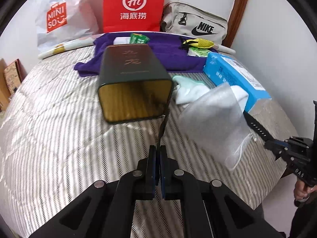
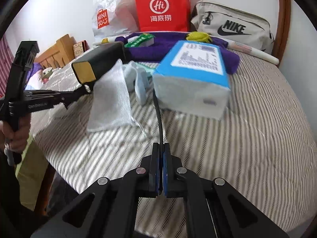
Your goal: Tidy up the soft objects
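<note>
A bed [image 1: 59,119] covered in a striped grey-and-white quilt fills both views, set against a white wall. Along its far edge stand a white Miniso bag [image 1: 59,17], a red paper bag [image 1: 134,6] and a beige Nike bag [image 1: 196,25]; a wooden post [image 1: 237,11] rises at the right. A purple cloth [image 1: 162,55] is spread in front of the bags, with a green packet [image 1: 139,38] and a yellow pouch [image 1: 196,42] lying on it.

The left gripper [image 1: 158,152] has its fingers pressed together on a thin black strap that runs up to a dark green tin [image 1: 132,75], which is tilted with its gold end toward the camera. The right gripper [image 2: 161,148] likewise has its fingers closed on a thin black strap leading up to a blue tissue pack [image 2: 194,75], held above the quilt. Where each strap joins its object cannot be made out.

Between tin and pack lie a frosted drawstring pouch [image 1: 214,123] and a pale mint-and-white soft bundle [image 1: 190,91], near the bed's right side in the left wrist view; what the bundle is cannot be told.

The tissue pack is blurred, its label unreadable. In the right wrist view a wooden piece of furniture [image 2: 57,49] and a small plush figure [image 2: 46,73] show at the left, partly cut off by the other gripper's frame. The fisheye rim darkens the corners.
</note>
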A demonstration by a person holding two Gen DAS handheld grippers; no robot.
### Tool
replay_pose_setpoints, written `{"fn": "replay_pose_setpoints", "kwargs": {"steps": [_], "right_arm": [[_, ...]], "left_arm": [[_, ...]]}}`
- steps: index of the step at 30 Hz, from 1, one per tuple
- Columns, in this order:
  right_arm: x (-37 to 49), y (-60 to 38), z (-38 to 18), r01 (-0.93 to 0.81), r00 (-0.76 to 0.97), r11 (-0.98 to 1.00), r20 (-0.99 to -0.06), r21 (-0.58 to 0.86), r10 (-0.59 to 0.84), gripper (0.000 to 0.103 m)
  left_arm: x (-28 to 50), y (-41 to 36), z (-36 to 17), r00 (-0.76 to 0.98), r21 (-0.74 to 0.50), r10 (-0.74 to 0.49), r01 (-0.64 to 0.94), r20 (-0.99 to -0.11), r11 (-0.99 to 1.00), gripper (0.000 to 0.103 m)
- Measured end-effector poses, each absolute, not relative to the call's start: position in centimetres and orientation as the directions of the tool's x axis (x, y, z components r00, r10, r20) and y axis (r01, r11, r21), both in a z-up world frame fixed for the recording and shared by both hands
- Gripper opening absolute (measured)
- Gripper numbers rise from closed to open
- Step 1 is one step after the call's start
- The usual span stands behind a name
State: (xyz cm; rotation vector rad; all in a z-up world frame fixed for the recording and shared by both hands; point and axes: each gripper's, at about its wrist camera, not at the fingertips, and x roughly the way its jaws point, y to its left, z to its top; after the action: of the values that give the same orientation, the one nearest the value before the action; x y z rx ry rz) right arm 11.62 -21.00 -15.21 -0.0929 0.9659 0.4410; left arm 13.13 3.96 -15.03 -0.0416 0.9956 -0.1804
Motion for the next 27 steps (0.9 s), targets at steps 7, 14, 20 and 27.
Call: {"fn": "replay_pose_setpoints", "kwargs": {"steps": [7, 14, 20, 27], "right_arm": [[12.0, -21.7, -15.7, -0.402, 0.482, 0.907, -0.813, 0.126, 0.326, 0.004], [13.6, -20.8, -16.1, -0.410, 0.505, 0.900, -0.786, 0.146, 0.357, 0.005], [13.3, -20.4, -16.1, -0.419, 0.529, 0.901, -0.776, 0.115, 0.345, 0.003], [10.9, -21.9, -15.1, -0.403, 0.532, 0.909, -0.780, 0.108, 0.329, 0.003]], "left_arm": [[13.2, 3.7, -15.6, 0.515, -0.091, -0.144, 0.127, -0.845, 0.988, 0.004], [14.1, 3.6, -15.7, 0.520, -0.143, -0.185, 0.120, -0.834, 0.982, 0.012], [13.9, 2.9, -15.9, 0.545, -0.086, -0.147, 0.136, -0.825, 0.987, 0.007], [12.8, 3.8, -15.2, 0.552, -0.121, -0.166, 0.118, -0.817, 0.986, 0.005]]}}
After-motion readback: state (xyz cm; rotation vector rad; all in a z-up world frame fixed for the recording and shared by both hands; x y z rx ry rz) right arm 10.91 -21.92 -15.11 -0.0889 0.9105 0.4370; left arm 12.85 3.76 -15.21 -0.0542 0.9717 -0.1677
